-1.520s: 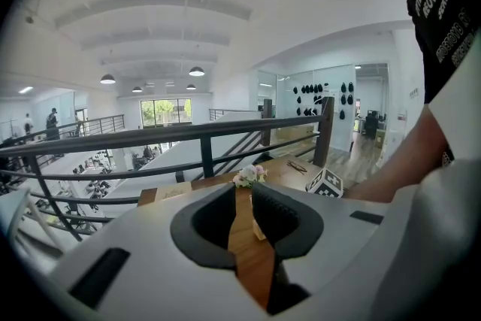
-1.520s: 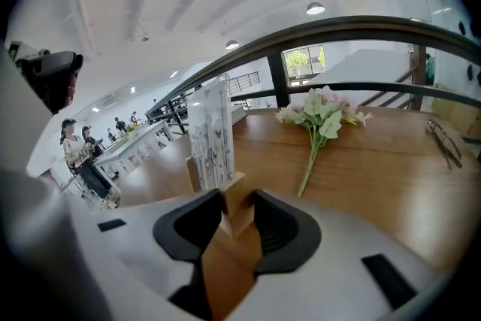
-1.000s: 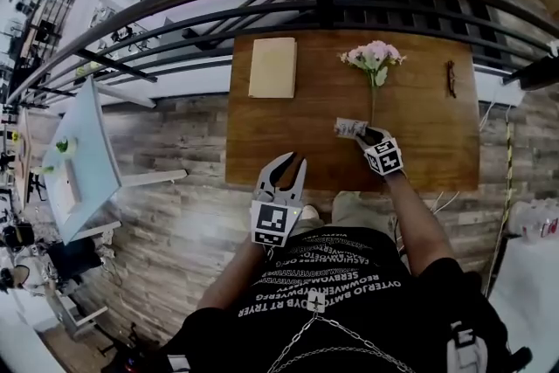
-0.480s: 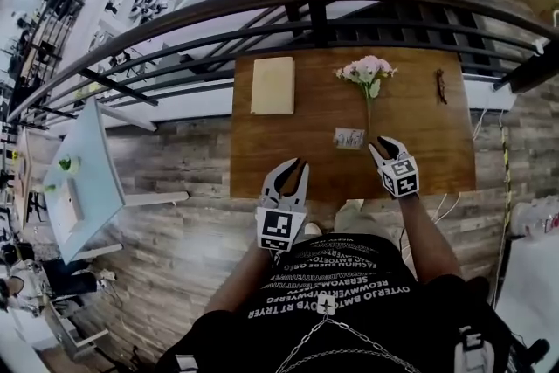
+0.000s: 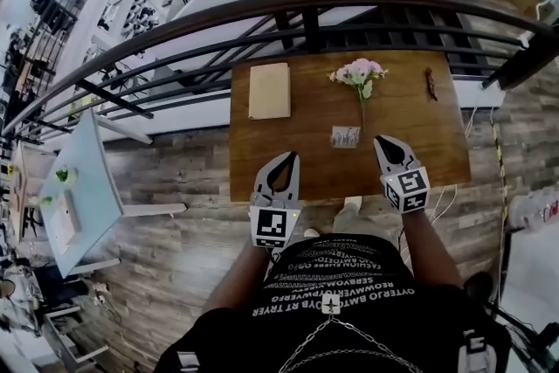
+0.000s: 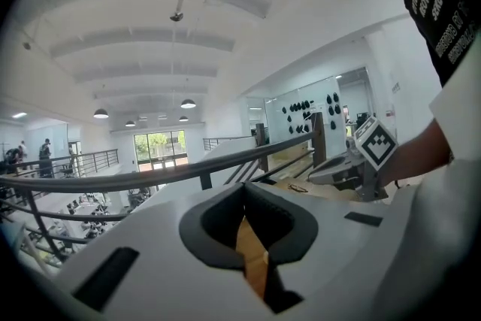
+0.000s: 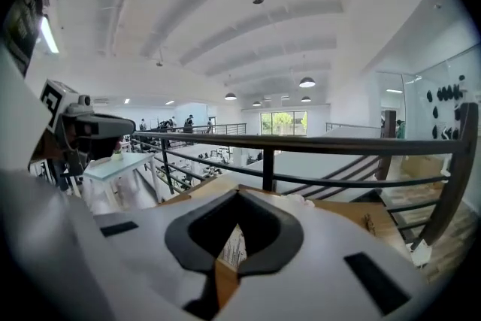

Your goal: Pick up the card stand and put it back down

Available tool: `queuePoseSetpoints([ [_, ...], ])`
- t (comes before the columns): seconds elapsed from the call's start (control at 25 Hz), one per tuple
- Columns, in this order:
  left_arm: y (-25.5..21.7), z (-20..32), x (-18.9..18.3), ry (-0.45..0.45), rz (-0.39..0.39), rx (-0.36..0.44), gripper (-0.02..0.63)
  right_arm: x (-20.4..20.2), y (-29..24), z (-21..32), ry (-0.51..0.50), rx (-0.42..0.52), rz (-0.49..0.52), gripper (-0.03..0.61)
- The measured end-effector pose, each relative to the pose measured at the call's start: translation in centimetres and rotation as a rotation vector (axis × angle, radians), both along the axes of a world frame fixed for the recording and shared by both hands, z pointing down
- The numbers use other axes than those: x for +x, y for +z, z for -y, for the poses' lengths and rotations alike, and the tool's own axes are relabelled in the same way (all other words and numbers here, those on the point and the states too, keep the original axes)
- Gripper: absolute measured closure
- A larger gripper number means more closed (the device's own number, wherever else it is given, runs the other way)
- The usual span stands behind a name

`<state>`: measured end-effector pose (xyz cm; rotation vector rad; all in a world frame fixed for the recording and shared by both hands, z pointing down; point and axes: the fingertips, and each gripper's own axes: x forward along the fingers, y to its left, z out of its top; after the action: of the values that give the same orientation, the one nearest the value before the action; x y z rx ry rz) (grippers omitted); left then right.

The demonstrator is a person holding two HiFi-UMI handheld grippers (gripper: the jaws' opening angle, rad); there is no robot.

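Observation:
The card stand (image 5: pixel 346 136), a small holder with a pale printed card, stands on the wooden table (image 5: pixel 297 153) below a flower stem. My right gripper (image 5: pixel 385 142) hangs above the table's near edge, just right of the stand and apart from it. Its jaws have just been closing and now stand shut with nothing between them. In the right gripper view the card stand (image 7: pixel 234 244) shows through the slit behind the joined tips (image 7: pixel 239 193). My left gripper (image 5: pixel 286 160) hovers over the near edge, left of the stand, shut and empty (image 6: pixel 244 189).
A pink flower bunch (image 5: pixel 356 72) lies at the table's far middle, a beige book (image 5: pixel 269 90) at far left, a small dark object (image 5: pixel 430 83) at far right. A dark railing (image 5: pixel 306 0) runs behind the table. A light blue table (image 5: pixel 83 179) stands to the left.
My right gripper drew back from the card stand towards the near edge, rose, and closed its jaws. The stand stays on the table. The left gripper lifted slightly.

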<state>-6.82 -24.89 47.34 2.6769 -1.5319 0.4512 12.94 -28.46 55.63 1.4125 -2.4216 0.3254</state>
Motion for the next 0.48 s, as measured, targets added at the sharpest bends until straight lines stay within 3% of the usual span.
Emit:
queuePoseSetpoints([
  [0.28,-3.4,-1.5,-1.5,0.010,-0.048,0.022,0.586,0.6,-7.2,-2.1,0.039,0.081,0.024,0.564],
  [0.48,-3.3,-2.3,-2.1,0.021,-0.045,0.031,0.586,1.3,-9.4,-4.1,0.070,0.101,-0.001,0.563],
])
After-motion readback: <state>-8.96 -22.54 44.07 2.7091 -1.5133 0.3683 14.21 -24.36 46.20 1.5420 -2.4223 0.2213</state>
